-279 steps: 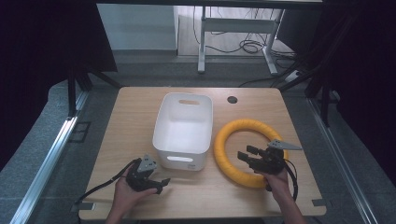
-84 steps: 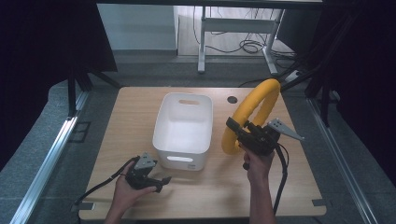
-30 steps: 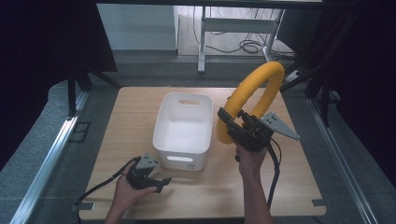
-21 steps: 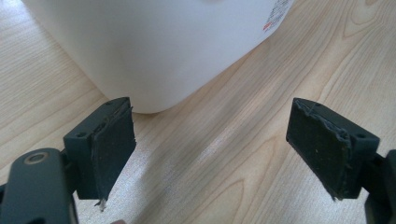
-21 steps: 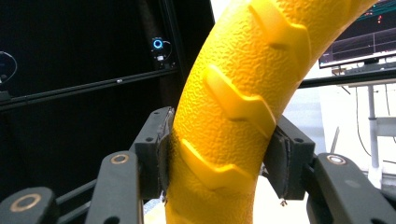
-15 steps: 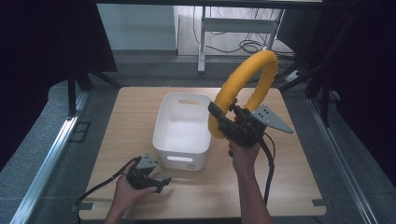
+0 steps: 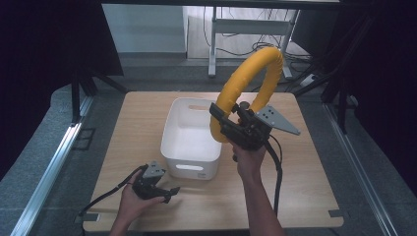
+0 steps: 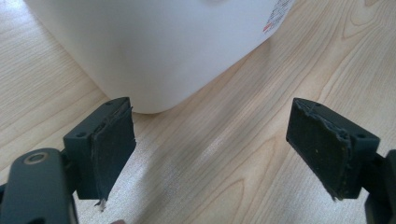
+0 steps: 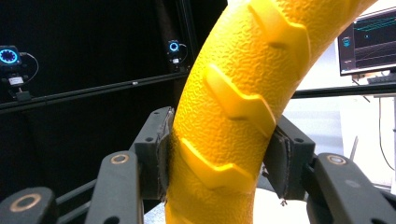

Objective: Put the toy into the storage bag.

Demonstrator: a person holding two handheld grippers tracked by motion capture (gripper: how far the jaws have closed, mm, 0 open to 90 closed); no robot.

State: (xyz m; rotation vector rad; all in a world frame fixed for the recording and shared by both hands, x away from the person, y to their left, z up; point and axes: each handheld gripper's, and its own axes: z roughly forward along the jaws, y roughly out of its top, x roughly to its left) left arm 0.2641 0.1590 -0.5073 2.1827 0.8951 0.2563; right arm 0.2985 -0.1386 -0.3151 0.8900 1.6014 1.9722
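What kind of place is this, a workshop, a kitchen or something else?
Most likely a lab set up for recording handling work. Black curtains close in a light wooden table, small cameras with glowing blue rings hang on a dark frame, and a computer monitor showing graphs stands behind.

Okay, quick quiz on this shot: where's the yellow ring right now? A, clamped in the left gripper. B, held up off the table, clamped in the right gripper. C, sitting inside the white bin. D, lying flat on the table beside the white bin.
B: the yellow ring stands upright above the table, its lower arc pinched between the jaws of the right gripper, beside the white bin; the left gripper is open with nothing between its jaws.
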